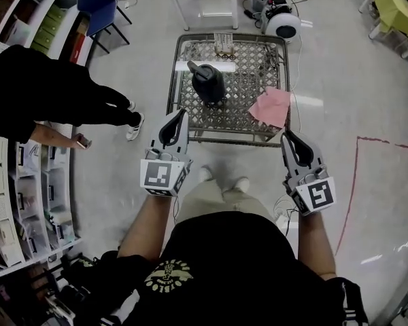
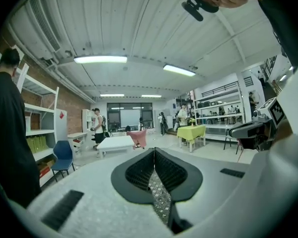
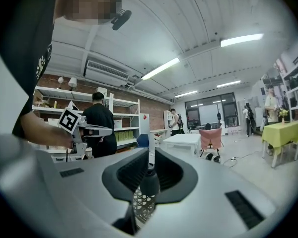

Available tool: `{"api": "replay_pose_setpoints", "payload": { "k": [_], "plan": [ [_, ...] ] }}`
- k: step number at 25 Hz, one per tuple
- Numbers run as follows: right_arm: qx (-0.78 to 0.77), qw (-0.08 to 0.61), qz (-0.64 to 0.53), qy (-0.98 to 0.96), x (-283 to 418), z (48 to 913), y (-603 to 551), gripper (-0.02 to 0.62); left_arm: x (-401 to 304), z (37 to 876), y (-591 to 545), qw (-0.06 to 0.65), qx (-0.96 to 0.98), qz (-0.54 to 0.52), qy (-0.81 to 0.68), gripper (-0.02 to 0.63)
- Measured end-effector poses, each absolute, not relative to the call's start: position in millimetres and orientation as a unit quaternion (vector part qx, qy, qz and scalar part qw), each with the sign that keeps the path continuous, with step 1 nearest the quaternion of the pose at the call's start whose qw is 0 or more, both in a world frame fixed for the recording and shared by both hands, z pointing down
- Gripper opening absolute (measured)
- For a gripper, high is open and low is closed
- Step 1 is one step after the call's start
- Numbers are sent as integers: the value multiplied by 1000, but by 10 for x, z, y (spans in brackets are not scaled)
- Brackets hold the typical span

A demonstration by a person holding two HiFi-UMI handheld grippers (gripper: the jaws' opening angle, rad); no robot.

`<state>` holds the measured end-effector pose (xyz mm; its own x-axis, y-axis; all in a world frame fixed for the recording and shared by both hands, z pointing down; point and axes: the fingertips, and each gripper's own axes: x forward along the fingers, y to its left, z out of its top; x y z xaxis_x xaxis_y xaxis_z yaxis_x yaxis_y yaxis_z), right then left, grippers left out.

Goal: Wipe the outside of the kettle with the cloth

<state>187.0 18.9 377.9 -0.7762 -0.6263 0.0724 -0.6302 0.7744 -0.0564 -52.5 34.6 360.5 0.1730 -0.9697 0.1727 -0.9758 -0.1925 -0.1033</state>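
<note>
1. Nothing of the wiping shows as begun. The kettle [image 1: 206, 80] stands upright on the mesh table [image 1: 253, 70], left of the middle, with no gripper and no cloth touching it.
2. The cloth [image 1: 271, 106] lies loose at the table's near right corner, well apart from the kettle. It is pink and crumpled, and one edge seems to hang at the rim. Nothing holds it.
3. The left gripper [image 1: 179, 117] is at the table's near edge, on the person's side and in line with the kettle. Its own view shows the jaws pressed together with nothing between the pads, only the mesh below showing through the slot.
4. The right gripper [image 1: 289, 138] is at the near right corner, just short of the cloth. Its jaws are together too, and it carries nothing.
5. Both gripper views look out level across the room rather than down at the table, so I judge neither tool is lined up for a pick.
6. Left to do, by my reading, is everything — part the right jaws, take up the cloth, carry it to the kettle and rub it round the outside. The left gripper will probably be needed to steady the kettle by its handle or body.
7. The likeliest snag is the thin cloth lying flat on open mesh, where a pinch may catch only a corner.
</note>
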Motion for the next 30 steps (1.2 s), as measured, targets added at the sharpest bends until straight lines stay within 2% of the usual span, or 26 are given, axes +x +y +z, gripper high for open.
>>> {"api": "replay_pose_setpoints", "payload": {
  "k": [15, 30],
  "plan": [
    [376, 14, 40, -926, 2016, 3890, -226, 14, -593, 3860, -192, 5, 783, 133, -608, 11],
    [407, 127, 111, -898, 1483, 4660, -1109, 16, -921, 4612, -1447, 47, 818, 164, -549, 11]
  ]
}}
